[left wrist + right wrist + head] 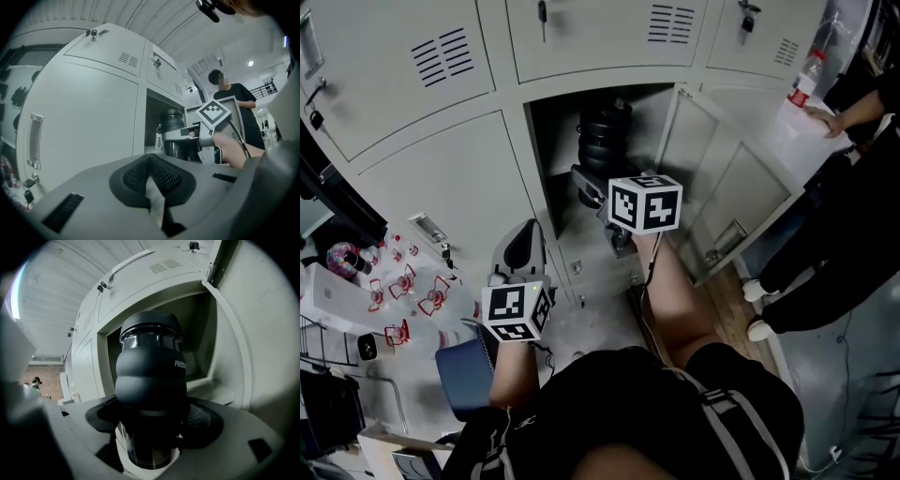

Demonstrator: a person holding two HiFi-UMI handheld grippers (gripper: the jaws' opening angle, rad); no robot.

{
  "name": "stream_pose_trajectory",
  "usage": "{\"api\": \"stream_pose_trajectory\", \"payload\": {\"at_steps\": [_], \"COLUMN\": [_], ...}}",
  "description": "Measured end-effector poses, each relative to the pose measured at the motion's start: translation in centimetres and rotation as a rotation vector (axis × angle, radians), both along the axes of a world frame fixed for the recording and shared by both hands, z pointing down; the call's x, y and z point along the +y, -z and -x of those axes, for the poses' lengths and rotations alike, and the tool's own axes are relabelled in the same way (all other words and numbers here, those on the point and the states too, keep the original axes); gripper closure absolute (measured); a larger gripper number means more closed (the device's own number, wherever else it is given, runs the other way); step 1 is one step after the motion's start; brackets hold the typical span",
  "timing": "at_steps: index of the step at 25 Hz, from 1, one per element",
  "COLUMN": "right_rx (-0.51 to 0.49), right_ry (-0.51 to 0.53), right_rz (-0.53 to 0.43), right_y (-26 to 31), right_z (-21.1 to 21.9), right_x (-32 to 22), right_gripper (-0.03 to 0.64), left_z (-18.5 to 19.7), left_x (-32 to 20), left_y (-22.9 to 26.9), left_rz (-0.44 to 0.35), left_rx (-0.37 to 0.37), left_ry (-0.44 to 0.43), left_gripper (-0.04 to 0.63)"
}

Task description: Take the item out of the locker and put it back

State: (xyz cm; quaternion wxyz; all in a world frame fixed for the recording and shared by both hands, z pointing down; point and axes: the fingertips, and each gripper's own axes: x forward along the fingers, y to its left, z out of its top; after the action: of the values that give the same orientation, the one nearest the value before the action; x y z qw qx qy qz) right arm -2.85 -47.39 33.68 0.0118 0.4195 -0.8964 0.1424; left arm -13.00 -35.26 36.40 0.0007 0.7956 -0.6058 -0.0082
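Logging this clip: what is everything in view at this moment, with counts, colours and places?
Bottle: one, black, at the open compartment.
Lockers: one bank, pale grey, one door open, the rest in view closed.
Water bottle: one, clear with a red cap, upper right in the head view.
Small items: several, red and white, on the white table at left.
Bystander: one, in black clothes, right of the lockers.
Left gripper: one, grey, jaws together, empty, before a closed door.
Right gripper: one, grey, jaws closed on the bottle.
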Motion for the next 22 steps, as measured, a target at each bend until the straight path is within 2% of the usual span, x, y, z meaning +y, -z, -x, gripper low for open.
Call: {"api": "stream_pose_trajectory", "payload": {"at_steps": [6, 16, 22], "right_rx": [0.044, 0.001, -0.012], "right_ry": [-0.039, -0.054, -0.071], "right_rz": [-0.015, -0.164, -0.207], "right_y": [-2.7, -5.0, -5.7], "right_z": [-1.5, -3.0, -4.1], "right_x": [3.0, 7.5, 9.6], "right_gripper": [0.219, 0.219, 0.219], "left_z": [-0.4, -1.8, -2.3], "left_x": [0.1, -0.4, -0.4], "left_y": [-0.2, -0.4, -0.2], "left_rz": [-0.010, -0.004, -0.010], "left_rx": [0.014, 0.012, 0.011], "left_ry": [0.011, -0.028, -0.043], "left_gripper": [0.584, 0.584, 0.584]}}
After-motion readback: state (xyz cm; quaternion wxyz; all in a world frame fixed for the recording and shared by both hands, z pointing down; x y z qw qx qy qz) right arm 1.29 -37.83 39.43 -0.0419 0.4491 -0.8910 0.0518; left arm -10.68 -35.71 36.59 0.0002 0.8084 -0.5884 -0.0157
